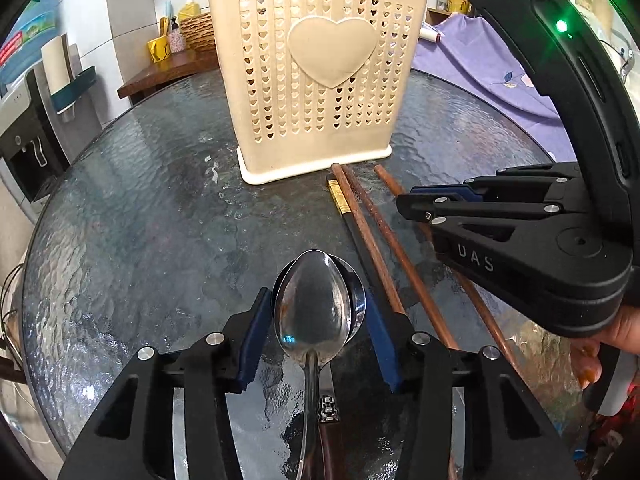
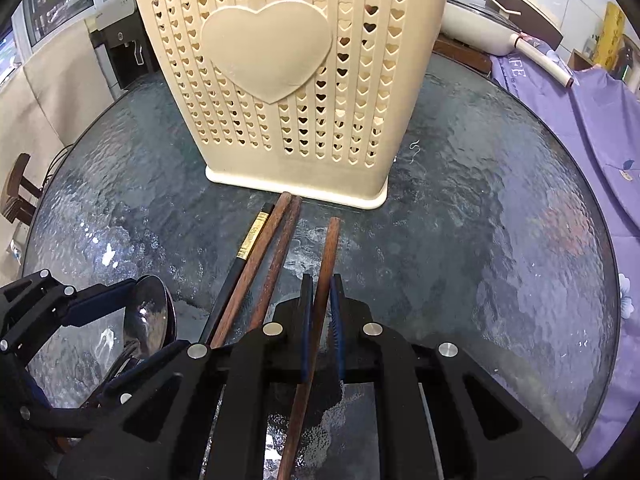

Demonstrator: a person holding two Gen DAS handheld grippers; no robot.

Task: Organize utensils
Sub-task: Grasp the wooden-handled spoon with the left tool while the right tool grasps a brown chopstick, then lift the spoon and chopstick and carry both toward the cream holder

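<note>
Two stacked steel spoons (image 1: 316,312) lie on the glass table, their bowls between the blue pads of my left gripper (image 1: 316,294), which touch both sides of the bowls. In the right wrist view the left gripper (image 2: 154,314) sits at the lower left around the spoons (image 2: 150,316). My right gripper (image 2: 322,280) is shut on one brown wooden chopstick (image 2: 328,248) that lies pointing at the cream heart-pattern holder (image 2: 288,80). Two more brown chopsticks (image 2: 280,248) and a black one with a gold band (image 2: 252,236) lie beside it. The holder (image 1: 316,80) stands upright ahead; the right gripper (image 1: 404,200) is at right.
Under the spoon handles lies a brown-handled utensil (image 1: 328,412). The round glass table (image 1: 140,220) ends at a purple cloth (image 2: 592,128) on the right. A water dispenser (image 1: 24,152) stands left, a wooden side table (image 1: 168,70) with bottles behind, and a white pan (image 2: 500,12) back right.
</note>
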